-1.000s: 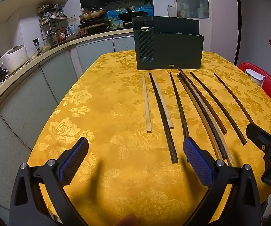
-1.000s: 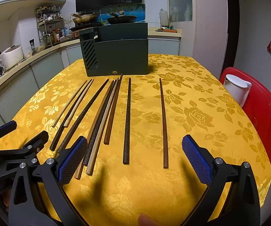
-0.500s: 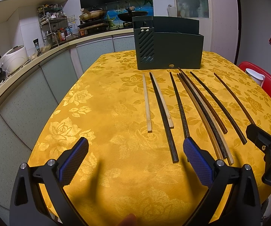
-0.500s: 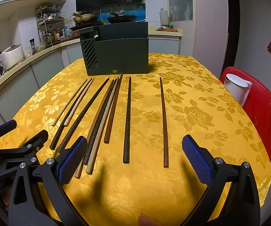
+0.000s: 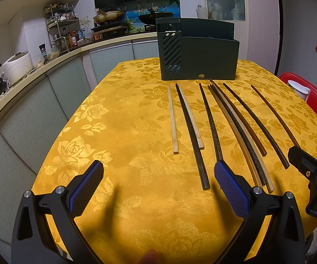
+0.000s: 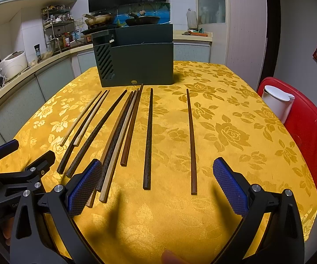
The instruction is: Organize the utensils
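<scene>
Nearest, the left tongs (image 5: 158,182) gape wide and hold nothing, poised over the yellow flowered cloth of the worktop (image 5: 118,132); the right tongs (image 6: 157,180) beside them are just as wide and just as empty; ahead of both lie the chopsticks (image 6: 148,136), side by side and lengthwise, pale ones on the left, dark ones in the middle, one brown stick (image 6: 190,140) apart on the right, its near end lying between the right tongs' fingers; beyond their tips stands the dark green utensil holder (image 6: 140,63).
</scene>
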A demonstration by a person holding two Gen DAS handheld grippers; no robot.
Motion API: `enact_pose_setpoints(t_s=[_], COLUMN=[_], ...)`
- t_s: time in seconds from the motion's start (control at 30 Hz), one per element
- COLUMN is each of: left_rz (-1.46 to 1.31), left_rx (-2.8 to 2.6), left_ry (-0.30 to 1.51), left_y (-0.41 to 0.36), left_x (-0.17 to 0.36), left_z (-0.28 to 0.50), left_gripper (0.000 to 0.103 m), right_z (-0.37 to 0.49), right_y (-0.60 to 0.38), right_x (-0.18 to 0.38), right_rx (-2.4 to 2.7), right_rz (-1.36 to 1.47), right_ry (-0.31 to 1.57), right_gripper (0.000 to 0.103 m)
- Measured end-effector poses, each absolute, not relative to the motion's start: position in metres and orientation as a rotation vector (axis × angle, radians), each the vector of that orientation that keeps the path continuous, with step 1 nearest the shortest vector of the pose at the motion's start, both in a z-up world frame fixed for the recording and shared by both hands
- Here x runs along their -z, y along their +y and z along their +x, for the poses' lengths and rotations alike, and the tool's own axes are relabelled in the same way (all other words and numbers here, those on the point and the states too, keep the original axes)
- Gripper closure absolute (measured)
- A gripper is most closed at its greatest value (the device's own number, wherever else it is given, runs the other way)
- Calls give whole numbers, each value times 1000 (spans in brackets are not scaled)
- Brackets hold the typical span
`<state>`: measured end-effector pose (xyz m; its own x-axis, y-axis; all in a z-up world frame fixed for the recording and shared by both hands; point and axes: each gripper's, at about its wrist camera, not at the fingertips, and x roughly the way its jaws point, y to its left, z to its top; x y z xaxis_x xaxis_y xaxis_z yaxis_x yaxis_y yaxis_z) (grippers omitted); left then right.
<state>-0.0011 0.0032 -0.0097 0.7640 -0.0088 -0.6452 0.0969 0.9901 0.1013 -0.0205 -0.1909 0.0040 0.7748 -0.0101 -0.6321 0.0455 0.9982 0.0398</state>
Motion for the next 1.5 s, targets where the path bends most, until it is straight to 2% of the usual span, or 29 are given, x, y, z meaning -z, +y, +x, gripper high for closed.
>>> enact_pose_setpoints(t_s=[0.97, 1.5], left_rz=[125, 102], left_rx=[60, 30], left_ry=[716, 822], left_y=[8, 31], left_x=[15, 21], left_z=[-4, 27], left_gripper=[6, 6], right_z=[-18, -22], right_y=[-195, -233], right_x=[0, 17], right_rx=[33, 132], right_rz=[58, 48], right_ry=[704, 772], right_gripper=[5, 5])
